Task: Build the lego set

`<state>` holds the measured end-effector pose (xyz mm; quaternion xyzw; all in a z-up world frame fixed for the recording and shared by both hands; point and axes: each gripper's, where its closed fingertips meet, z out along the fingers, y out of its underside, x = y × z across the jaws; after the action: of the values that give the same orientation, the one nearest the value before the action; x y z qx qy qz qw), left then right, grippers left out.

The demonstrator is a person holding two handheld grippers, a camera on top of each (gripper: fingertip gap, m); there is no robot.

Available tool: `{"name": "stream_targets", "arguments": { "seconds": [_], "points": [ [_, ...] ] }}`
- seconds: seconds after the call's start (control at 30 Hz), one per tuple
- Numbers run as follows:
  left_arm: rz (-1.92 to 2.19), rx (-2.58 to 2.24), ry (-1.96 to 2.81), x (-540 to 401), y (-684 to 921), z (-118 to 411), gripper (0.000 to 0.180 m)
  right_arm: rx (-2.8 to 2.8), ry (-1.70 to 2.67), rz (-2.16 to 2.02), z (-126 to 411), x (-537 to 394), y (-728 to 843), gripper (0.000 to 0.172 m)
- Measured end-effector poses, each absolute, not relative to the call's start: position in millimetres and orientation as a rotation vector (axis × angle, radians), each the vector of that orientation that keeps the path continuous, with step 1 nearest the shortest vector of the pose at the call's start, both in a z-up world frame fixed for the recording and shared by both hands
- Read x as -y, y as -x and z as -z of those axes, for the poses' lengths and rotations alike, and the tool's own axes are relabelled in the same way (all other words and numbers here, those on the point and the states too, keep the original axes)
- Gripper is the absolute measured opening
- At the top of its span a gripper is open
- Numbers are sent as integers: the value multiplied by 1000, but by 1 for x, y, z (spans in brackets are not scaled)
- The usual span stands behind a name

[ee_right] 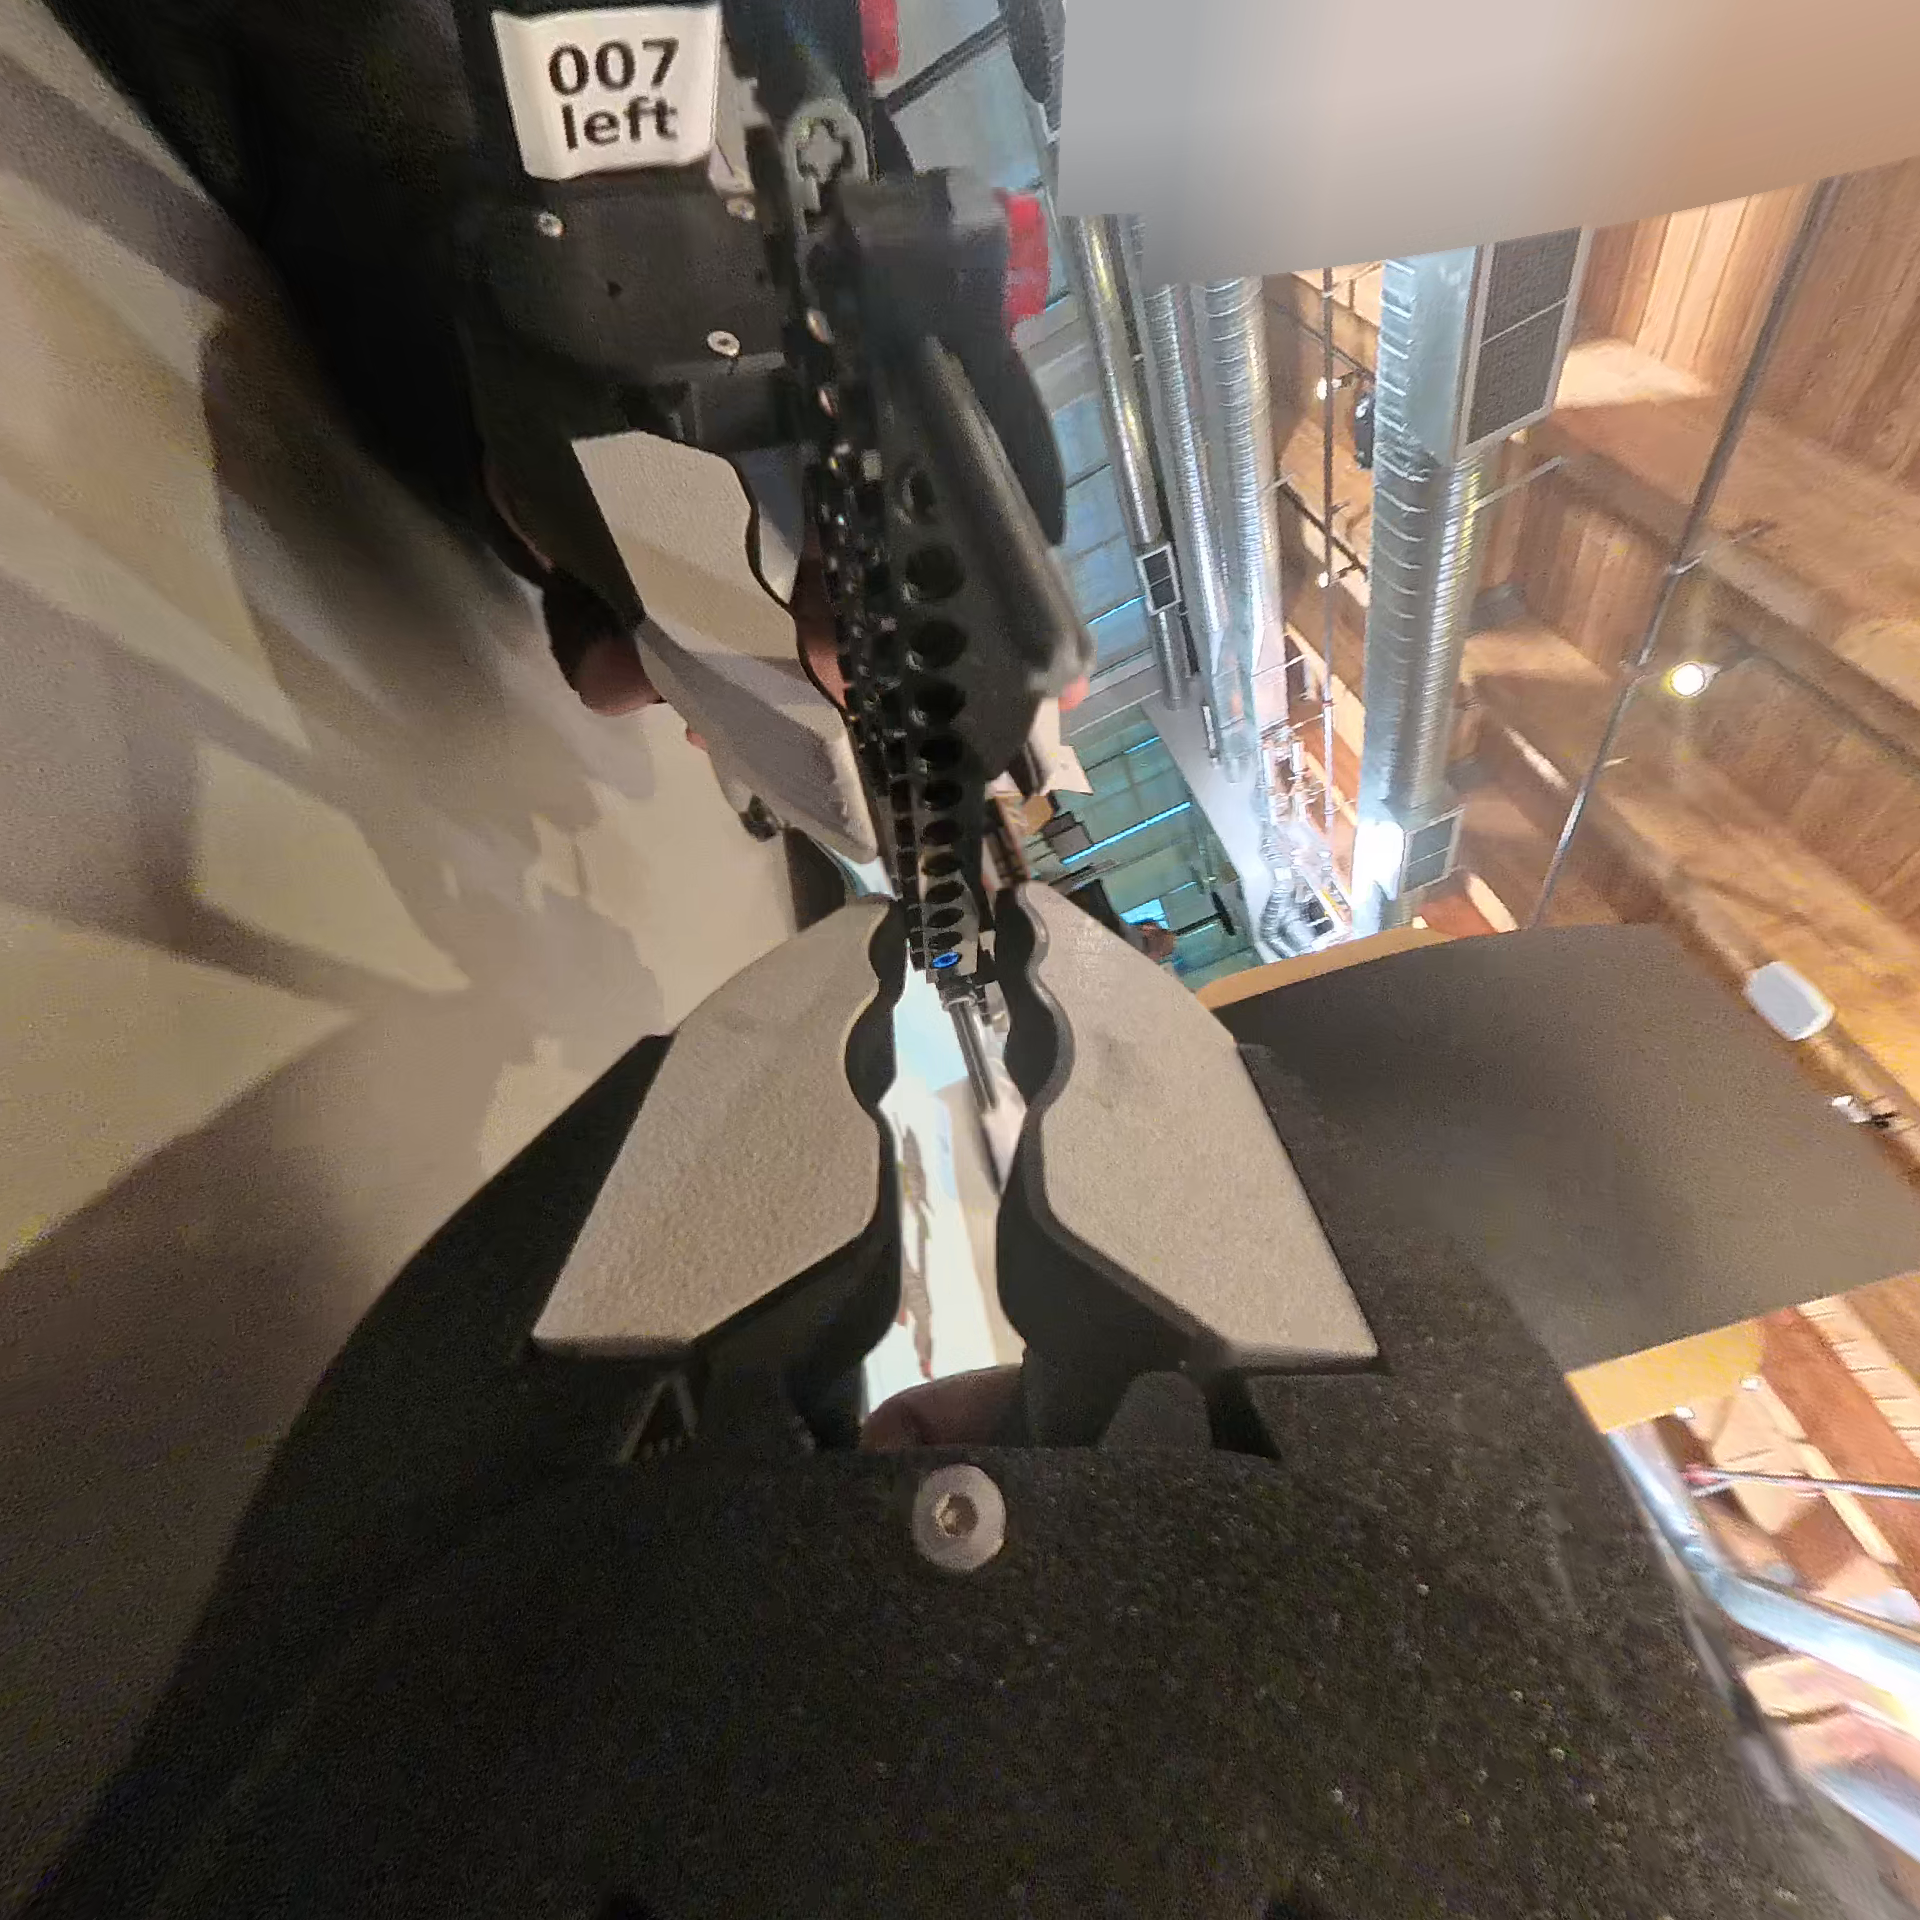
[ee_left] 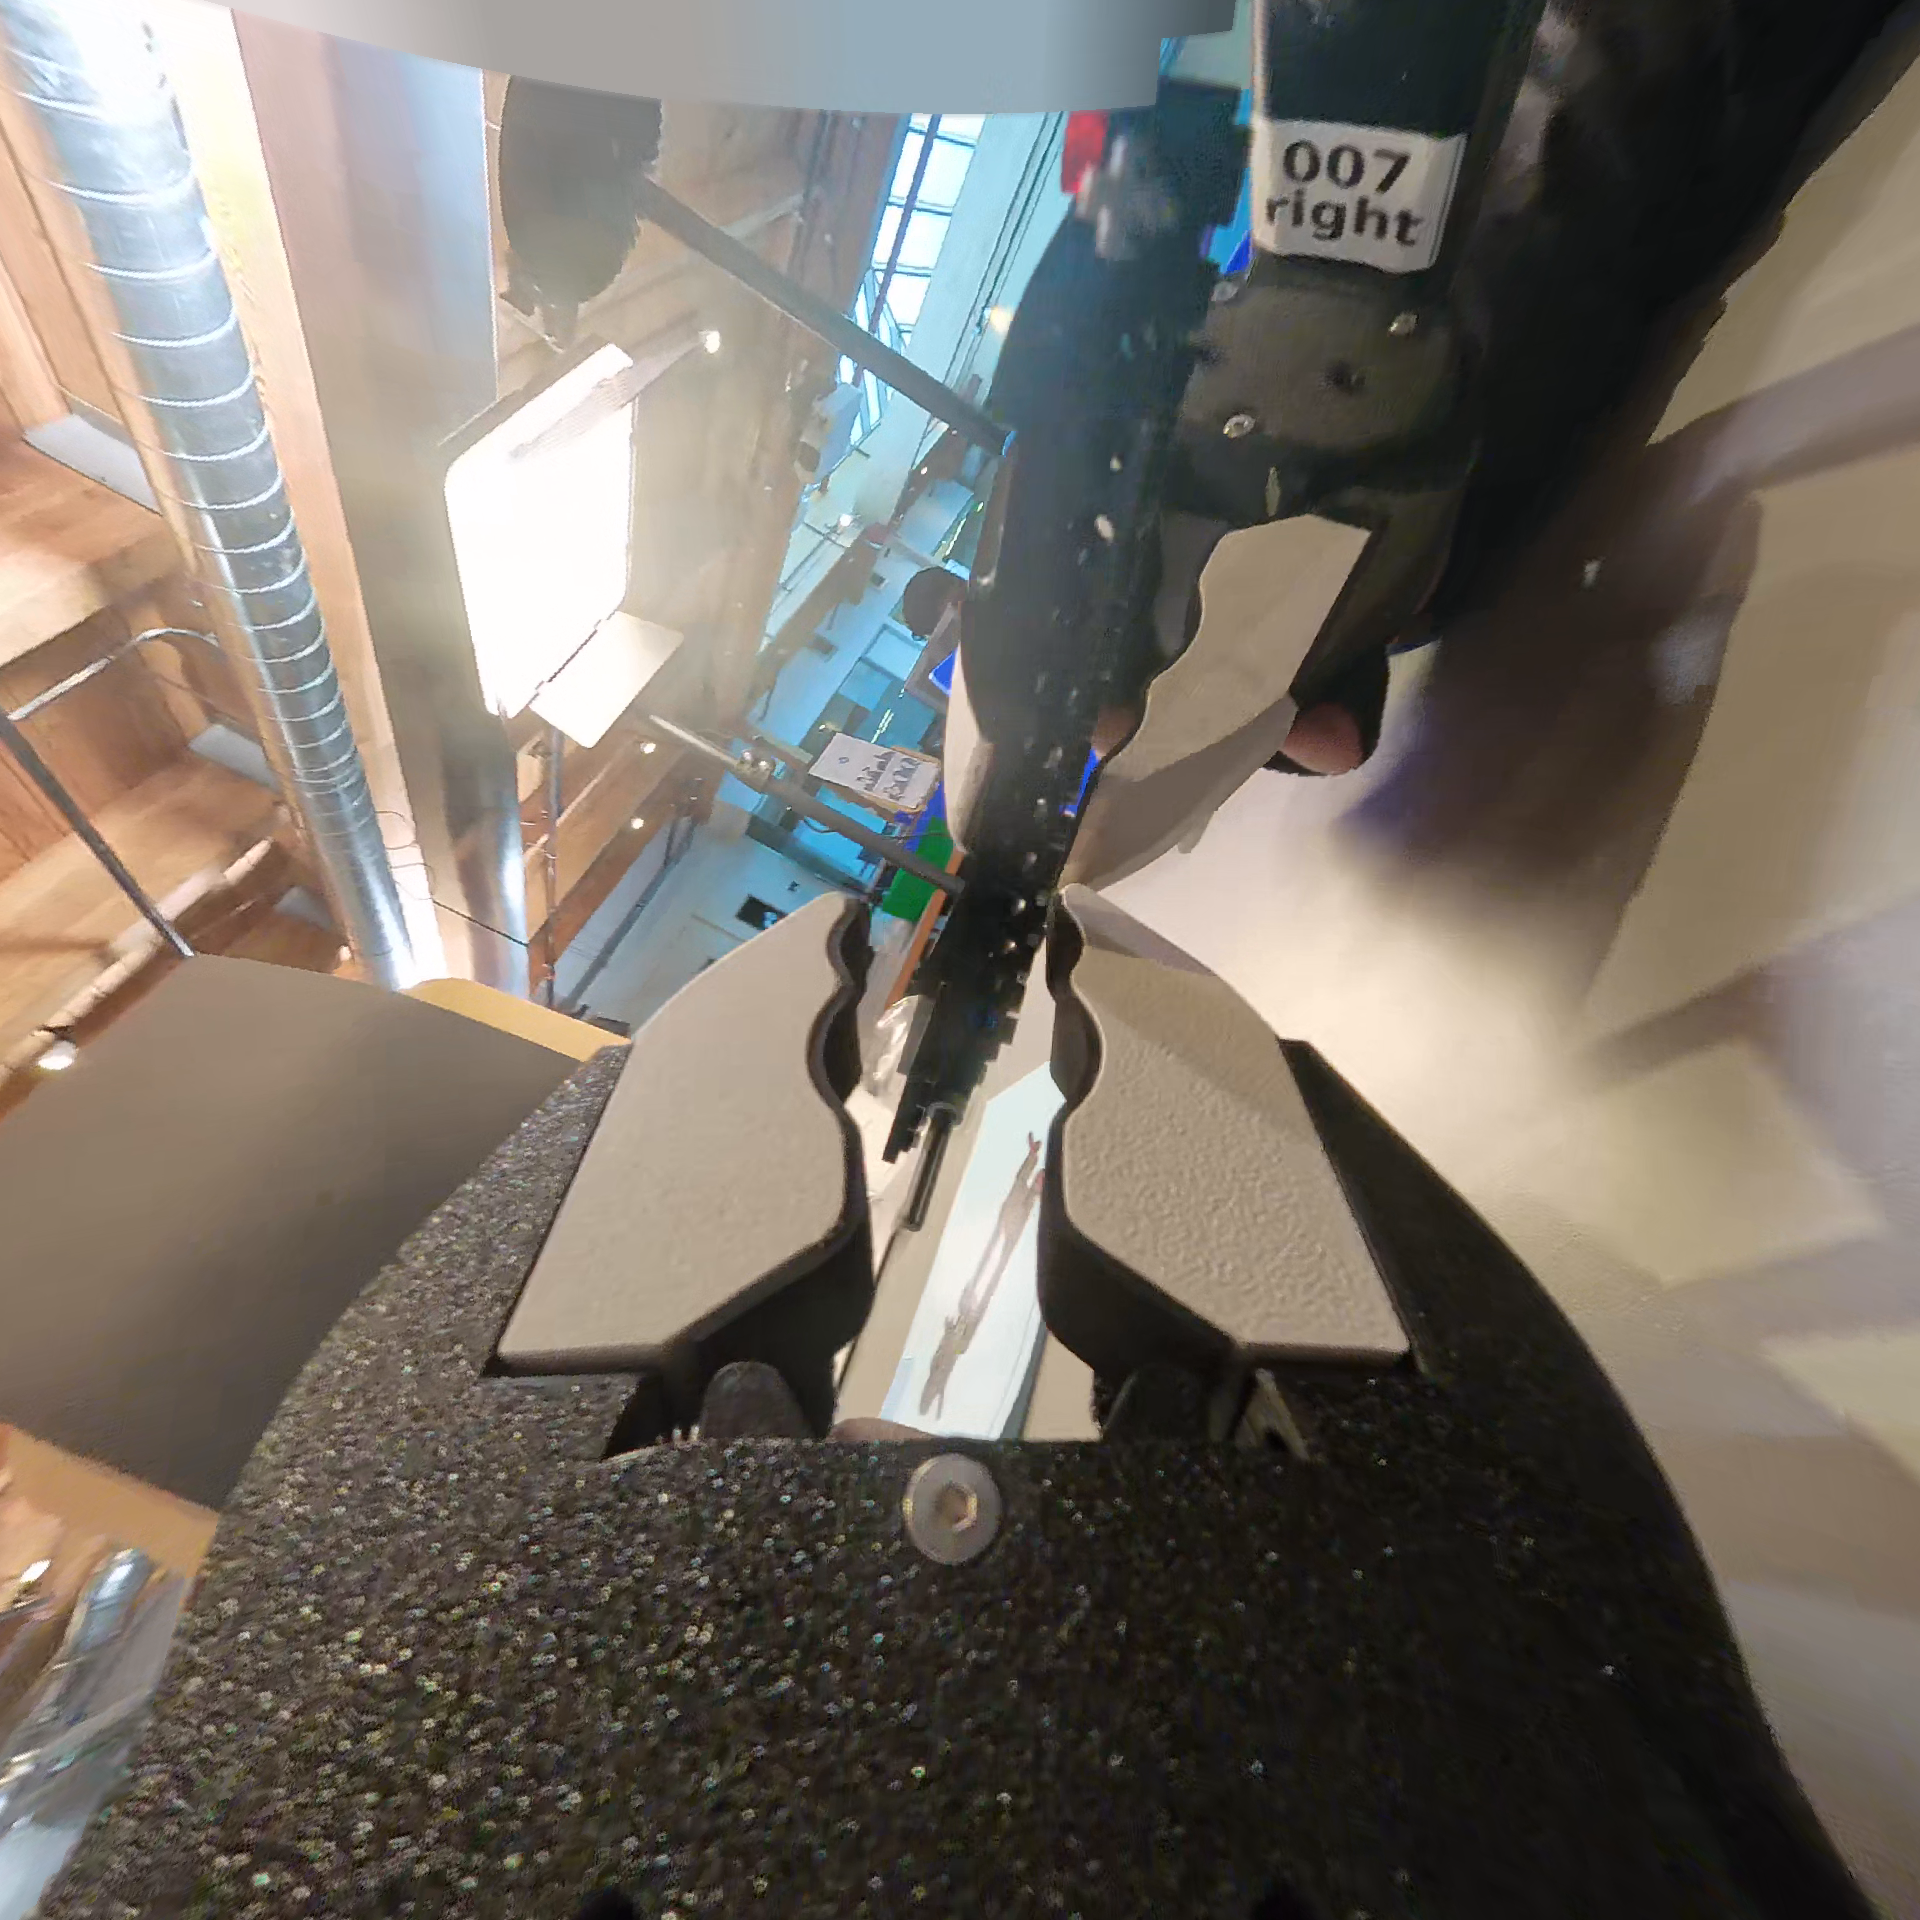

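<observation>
Between my two grippers runs one long black perforated beam (ee_right: 940,665), a row of round holes along its face, a thin metal rod at its near end. My right gripper (ee_right: 943,940) is clenched on that end, both pads against it. My left gripper (ee_left: 951,940) stands spread: the beam lies against its right pad (ee_left: 1070,966), with a gap on the left, so it is released. Both tools tilt up and face each other, a fingertip (ee_left: 1325,743) of my gloved hand showing. Farther off, ribbed silver ducts (ee_right: 1423,582) cross the wooden ceiling (ee_right: 1704,499); the beam's far end, with red parts, is blurred and cut off
</observation>
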<state>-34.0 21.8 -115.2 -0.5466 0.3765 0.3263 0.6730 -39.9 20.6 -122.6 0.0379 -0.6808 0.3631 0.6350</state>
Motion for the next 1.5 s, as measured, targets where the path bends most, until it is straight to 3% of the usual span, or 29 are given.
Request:
{"name": "stream_targets", "arguments": {
  "seconds": [0.47, 0.63, 0.9, 1.1, 1.5],
  "points": [
    [-1000, -1021, 1108, -18, 22, 120, 18, 1465, -191, -715, 120, -20, 34, 17],
    [-1041, -1070, 1095, -17, 22, 125, 18, 1530, -136, -794, 122, -25, 34, 32],
    [-986, -1121, 1068, -12, 12, 129, 18, 1570, -195, -808, 128, -16, 28, 35],
    [-932, -1127, 1045, -8, 1, 127, 18, 1513, -283, -742, 126, -7, 20, 19],
    [-873, -1157, 1094, -4, 0, 131, 17, 1558, -328, -716, 131, -3, 14, 16]
  ]
}}
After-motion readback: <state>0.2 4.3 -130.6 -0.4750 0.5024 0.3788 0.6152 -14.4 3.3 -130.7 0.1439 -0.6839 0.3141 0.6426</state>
